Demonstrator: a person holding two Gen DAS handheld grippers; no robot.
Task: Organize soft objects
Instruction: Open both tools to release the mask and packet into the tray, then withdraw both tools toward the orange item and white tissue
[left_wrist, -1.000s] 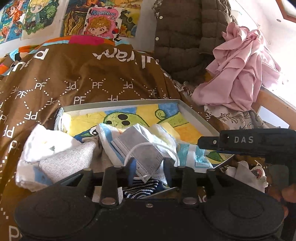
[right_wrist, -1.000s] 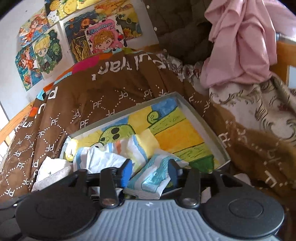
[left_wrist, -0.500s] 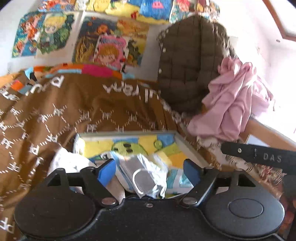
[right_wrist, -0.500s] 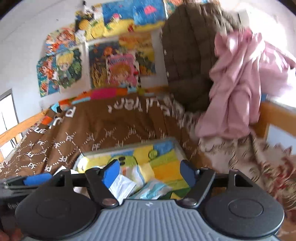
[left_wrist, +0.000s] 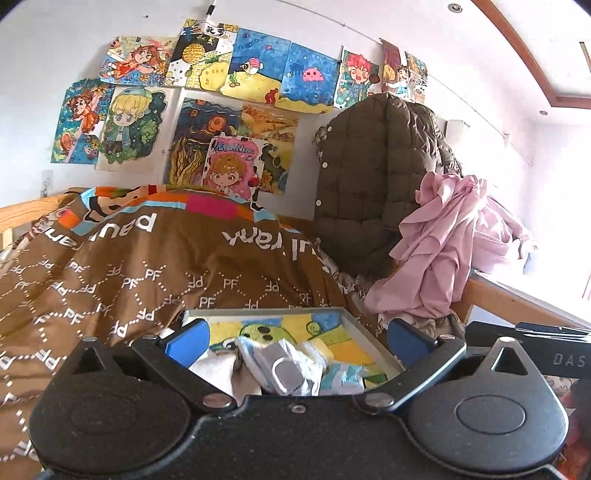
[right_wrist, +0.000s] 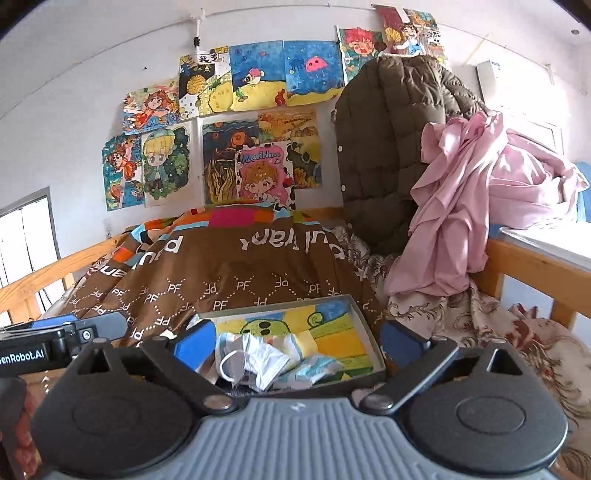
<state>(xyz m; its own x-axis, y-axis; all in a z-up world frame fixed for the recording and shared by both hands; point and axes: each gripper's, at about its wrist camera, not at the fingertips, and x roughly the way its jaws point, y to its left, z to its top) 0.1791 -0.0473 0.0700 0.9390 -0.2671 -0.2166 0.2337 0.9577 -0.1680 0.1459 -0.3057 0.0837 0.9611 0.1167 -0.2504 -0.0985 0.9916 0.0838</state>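
Observation:
A shallow grey tray (left_wrist: 360, 326) (right_wrist: 364, 323) with a painted yellow, green and blue bottom lies on the brown bedspread. In it rests a heap of soft things: a grey face mask (left_wrist: 284, 367), a white mask with an ear loop (right_wrist: 255, 356), and a blue-white pack (right_wrist: 314, 369). A pale cloth (left_wrist: 218, 371) hangs over the tray's left side. My left gripper (left_wrist: 299, 341) stands open above the heap, with nothing between its blue pads. My right gripper (right_wrist: 297, 339) is likewise open and holds nothing, raised over the tray's near edge.
The brown "PF" bedspread (left_wrist: 147, 266) covers the bed around the tray. A brown quilted jacket (left_wrist: 373, 177) and pink clothes (left_wrist: 443, 243) hang at the back right over a wooden rail (right_wrist: 532, 273). Drawings (right_wrist: 258, 110) cover the wall. A flowered sheet (right_wrist: 480, 321) lies right.
Both grippers went from shut on items in the tray to open. They have let go and lifted back and up, so the wall now fills the views.

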